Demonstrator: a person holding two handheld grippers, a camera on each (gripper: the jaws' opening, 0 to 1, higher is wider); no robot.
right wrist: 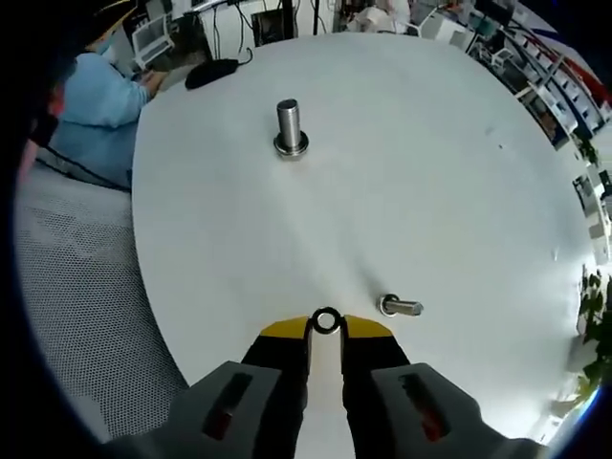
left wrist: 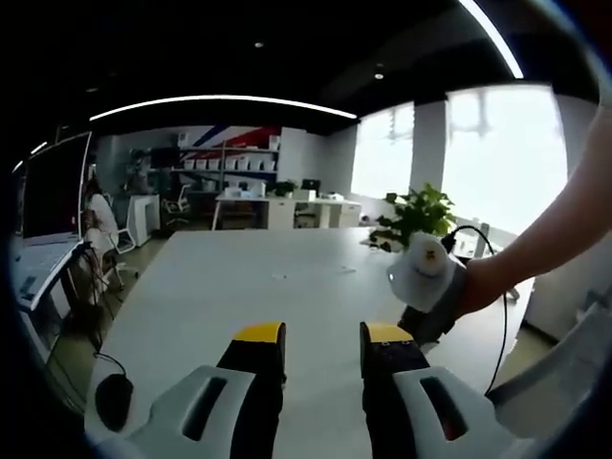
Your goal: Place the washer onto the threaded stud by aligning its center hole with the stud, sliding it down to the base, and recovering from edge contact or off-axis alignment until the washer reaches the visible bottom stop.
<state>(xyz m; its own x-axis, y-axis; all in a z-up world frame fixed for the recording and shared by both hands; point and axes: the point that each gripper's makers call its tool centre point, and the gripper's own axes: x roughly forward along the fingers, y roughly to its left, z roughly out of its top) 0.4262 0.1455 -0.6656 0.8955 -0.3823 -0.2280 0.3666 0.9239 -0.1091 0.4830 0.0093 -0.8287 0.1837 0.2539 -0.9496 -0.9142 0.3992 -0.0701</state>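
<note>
In the right gripper view, my right gripper (right wrist: 325,330) is shut on a small dark washer (right wrist: 326,321), which stands on edge between the yellow fingertips (right wrist: 283,331). Farther out on the white table (right wrist: 430,172), an upright threaded stud (right wrist: 291,124) stands on a wide base, well clear of the washer. A second bolt (right wrist: 400,307) lies on its side just right of the fingertips. In the left gripper view, my left gripper (left wrist: 323,337) is open above the table with nothing between its jaws. The right gripper's white housing (left wrist: 423,271) hangs to the right, held by a person's hand (left wrist: 483,287).
A person in a blue top (right wrist: 100,96) sits at the table's far left edge beside a black mouse (right wrist: 212,72). A mesh chair (right wrist: 86,287) lies along the left. In the left gripper view there are a mouse (left wrist: 115,400), a laptop (left wrist: 48,206) and a plant (left wrist: 418,215).
</note>
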